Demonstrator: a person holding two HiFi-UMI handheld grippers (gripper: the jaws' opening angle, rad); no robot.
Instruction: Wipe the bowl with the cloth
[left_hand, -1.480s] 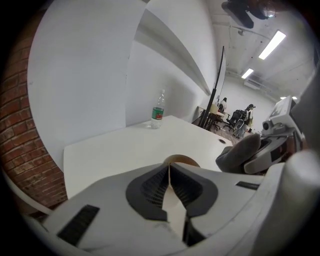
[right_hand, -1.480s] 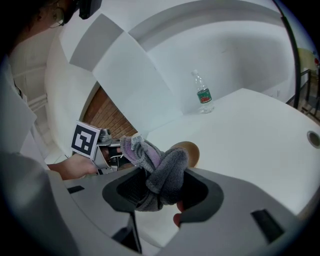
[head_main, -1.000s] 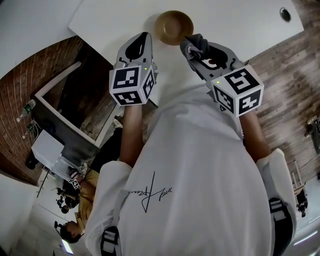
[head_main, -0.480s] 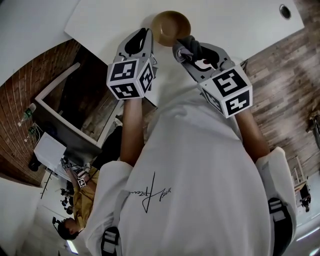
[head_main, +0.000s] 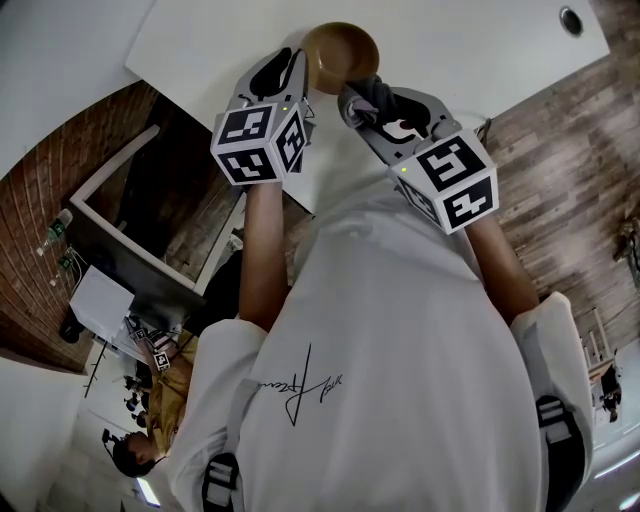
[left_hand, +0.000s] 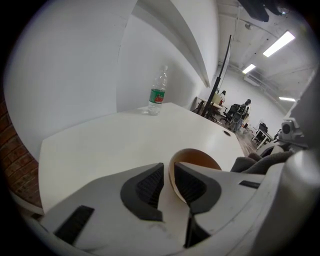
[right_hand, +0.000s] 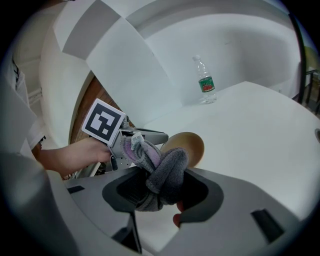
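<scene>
Now the wooden bowl (head_main: 340, 55) sits at the top centre of the head view, near the edge of the white surface (head_main: 470, 40). Its left rim stands between the jaws of the left gripper (left_hand: 167, 187), which have just been opening. The pads are spread, with a pale gap beside the rim, so I judge the rim is not pinched. Just below and right of the bowl, the right gripper (right_hand: 160, 195) pinches a bunched grey and lilac cloth (right_hand: 162, 172). The cloth sticks out beside the bowl's rim; whether it touches I cannot tell. The cloth hand is the one placed to wipe, and that move runs up and left into the hollow. Far back a clear bottle (left_hand: 157, 91) carries a green and red label, too small to read. The script on the person's white shirt (head_main: 300, 385) cannot be read either
</scene>
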